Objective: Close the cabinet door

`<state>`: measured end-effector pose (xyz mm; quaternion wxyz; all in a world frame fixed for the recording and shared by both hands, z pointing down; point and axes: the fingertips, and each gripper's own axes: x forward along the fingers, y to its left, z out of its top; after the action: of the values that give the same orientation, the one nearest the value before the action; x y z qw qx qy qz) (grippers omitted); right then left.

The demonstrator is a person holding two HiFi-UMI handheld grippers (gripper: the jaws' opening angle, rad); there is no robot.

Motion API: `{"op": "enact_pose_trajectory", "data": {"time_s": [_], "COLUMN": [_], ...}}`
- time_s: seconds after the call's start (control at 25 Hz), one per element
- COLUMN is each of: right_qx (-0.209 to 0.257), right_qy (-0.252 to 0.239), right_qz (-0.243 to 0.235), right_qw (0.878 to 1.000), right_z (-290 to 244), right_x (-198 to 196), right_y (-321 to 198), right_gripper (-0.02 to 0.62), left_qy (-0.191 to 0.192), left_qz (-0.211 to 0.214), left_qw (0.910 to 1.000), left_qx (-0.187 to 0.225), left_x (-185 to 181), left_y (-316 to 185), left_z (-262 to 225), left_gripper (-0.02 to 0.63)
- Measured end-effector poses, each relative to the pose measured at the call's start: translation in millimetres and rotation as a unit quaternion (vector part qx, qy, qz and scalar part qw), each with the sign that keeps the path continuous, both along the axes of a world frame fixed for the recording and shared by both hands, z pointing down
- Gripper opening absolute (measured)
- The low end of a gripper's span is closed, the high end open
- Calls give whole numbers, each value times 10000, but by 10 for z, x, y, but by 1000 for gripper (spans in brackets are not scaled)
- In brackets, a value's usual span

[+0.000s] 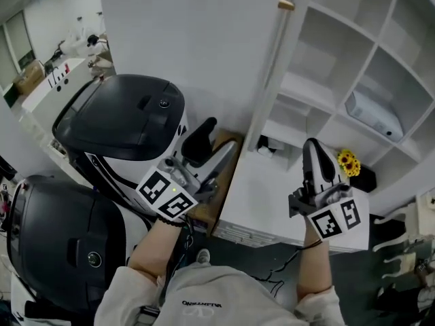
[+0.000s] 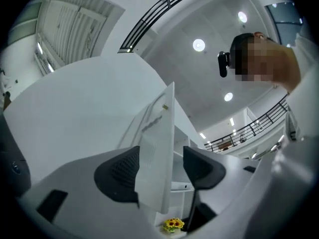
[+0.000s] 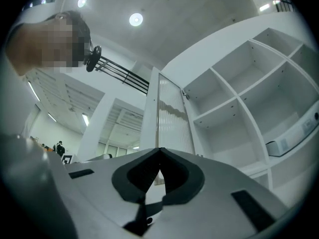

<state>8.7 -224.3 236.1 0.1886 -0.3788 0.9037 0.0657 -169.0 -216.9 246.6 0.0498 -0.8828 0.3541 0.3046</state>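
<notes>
The white cabinet (image 1: 353, 53) stands with its shelves exposed and its door (image 1: 272, 73) swung out, edge-on to me, a small tan knob (image 1: 285, 4) near the edge. My left gripper (image 1: 217, 148) is open just left of the door's lower end. In the left gripper view the door edge (image 2: 157, 153) shows in the gap between the black pads (image 2: 119, 171), which do not press on it. My right gripper (image 1: 314, 147) is shut and holds nothing in front of the open shelves; its tips meet (image 3: 159, 151) below the ribbed door panel (image 3: 172, 118).
Two black-topped white machines (image 1: 122, 121) (image 1: 61, 243) crowd the left side. A pot of yellow flowers (image 1: 349, 161) and a white device (image 1: 374, 114) sit in the cabinet. A white ledge (image 1: 265, 195) lies below the shelves, a wooden board (image 1: 221, 182) beside it.
</notes>
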Motion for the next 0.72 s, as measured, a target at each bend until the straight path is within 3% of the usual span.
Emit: {"op": "enact_pose_trajectory", "data": {"time_s": [0.24,0.48,0.72], "right_qx": [172,259,412], "right_qy": [-296,-278,-260], "right_qz": [-466,-753,-1279], "right_qw": [9983,9964,9906], "right_z": [-358,-600,-857], "right_x": [-231,-347,-502], "right_y": [-203,-337,-338], "right_gripper": [9,9,9], "left_qy": [186,538,493], "left_qz": [896,1774,2022], "left_qw": [9944,9807,9743], "left_qx": [523,616,864], "left_x": [-30,8,139], "left_y": [-253,-477,-576], "left_z": [-394,-714,-1083], "left_gripper": [273,262,253]}}
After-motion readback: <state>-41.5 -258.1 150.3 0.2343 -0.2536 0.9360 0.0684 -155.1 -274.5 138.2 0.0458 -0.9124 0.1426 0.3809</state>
